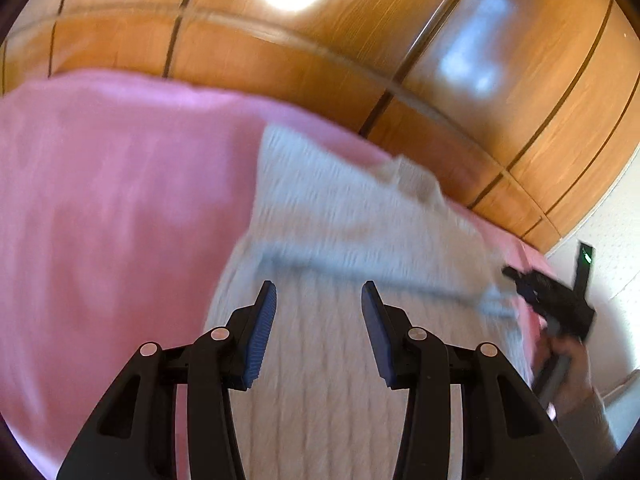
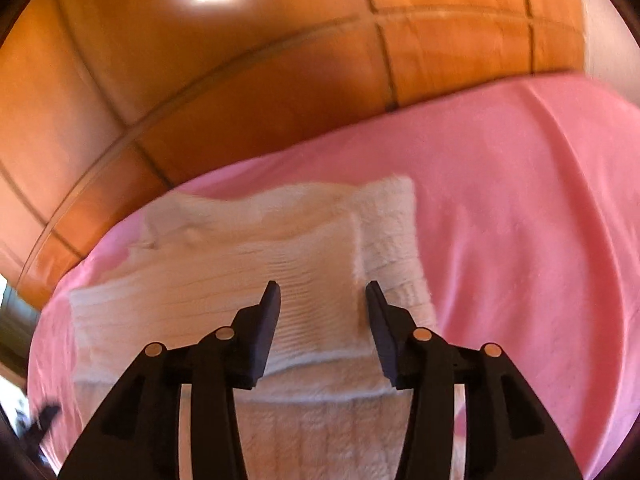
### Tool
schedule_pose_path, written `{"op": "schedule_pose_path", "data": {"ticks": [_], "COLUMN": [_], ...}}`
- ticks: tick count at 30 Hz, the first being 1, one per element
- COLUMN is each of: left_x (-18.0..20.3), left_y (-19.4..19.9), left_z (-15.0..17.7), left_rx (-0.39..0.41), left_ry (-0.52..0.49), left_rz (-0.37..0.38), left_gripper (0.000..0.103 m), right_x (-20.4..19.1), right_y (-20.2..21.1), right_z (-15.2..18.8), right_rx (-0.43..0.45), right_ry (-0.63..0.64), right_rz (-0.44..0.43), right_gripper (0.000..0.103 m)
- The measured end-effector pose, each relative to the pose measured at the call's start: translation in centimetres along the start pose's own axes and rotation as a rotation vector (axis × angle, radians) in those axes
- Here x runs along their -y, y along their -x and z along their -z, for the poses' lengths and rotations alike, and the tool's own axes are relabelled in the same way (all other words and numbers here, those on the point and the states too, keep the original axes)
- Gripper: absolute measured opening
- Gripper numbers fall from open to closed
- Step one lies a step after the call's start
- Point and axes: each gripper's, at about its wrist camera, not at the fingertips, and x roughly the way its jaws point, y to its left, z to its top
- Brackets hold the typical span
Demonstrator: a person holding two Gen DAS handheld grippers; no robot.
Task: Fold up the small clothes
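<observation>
A white ribbed knit garment (image 1: 320,216) lies partly folded on a pink bedspread (image 1: 112,208). My left gripper (image 1: 319,290) is open and empty, just above the garment's near part. The right gripper shows at the garment's right edge in the left wrist view (image 1: 516,276), held by a hand (image 1: 568,360). In the right wrist view the garment (image 2: 224,280) has a sleeve folded across its body. My right gripper (image 2: 323,290) is open and empty over that folded layer. Both views are blurred.
A glossy wooden wardrobe (image 1: 320,48) with dark panel seams runs behind the bed, and it also shows in the right wrist view (image 2: 200,80). The bedspread (image 2: 520,220) stretches wide to the right of the garment. A pale wall (image 1: 612,248) stands at far right.
</observation>
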Motion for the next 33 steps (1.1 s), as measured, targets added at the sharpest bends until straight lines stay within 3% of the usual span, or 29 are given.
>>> {"op": "schedule_pose_path", "data": {"ticks": [4,7,12,14,20,23,26,27,33], "left_x": [1.7,2.7,1.8,0.4,1.0,2.5,3.3,3.5,3.7], "left_y": [-2.9,-5.8,-11.3,-13.5,-11.7,-9.3,-7.1,-6.3,-4.3], "left_z": [-3.0,-4.8,-6.0,-5.3,-4.2,-3.8,-3.7,-3.7,-4.0], "left_rx": [0.015,0.001,-0.069,-0.099,-0.043,0.010,0.049,0.060,0.095], "left_ry": [-0.043,-0.075,-0.081,-0.086,-0.077,-0.135,-0.164,-0.166,-0.172], "left_rz": [-0.026,-0.045,-0.138,-0.178,-0.217,-0.234,-0.221,-0.219,-0.200], "left_gripper": [0.043,0.043,0.043,0.043,0.043,0.043,0.045,0.050,0.051], "right_x": [-3.6,-4.7,-3.9,-2.0,-1.6,-1.7,-1.6,-1.7,-2.0], "right_y": [0.3,-0.8,-3.5,-5.1,-5.2,-5.3,-5.0,-5.0,-5.4], "right_z": [0.9,1.4,1.9,2.8,3.3,3.3,3.3,3.3,3.3], "right_rx": [-0.003,-0.013,-0.028,-0.053,-0.031,-0.028,-0.026,-0.027,-0.026], "right_ry": [0.125,0.177,0.174,0.134,0.144,0.142,0.146,0.146,0.151], "right_rz": [-0.048,-0.016,0.051,0.018,-0.007,-0.010,-0.006,-0.007,0.001], "right_gripper": [0.059,0.065,0.081,0.084,0.089,0.089,0.090,0.090,0.090]}}
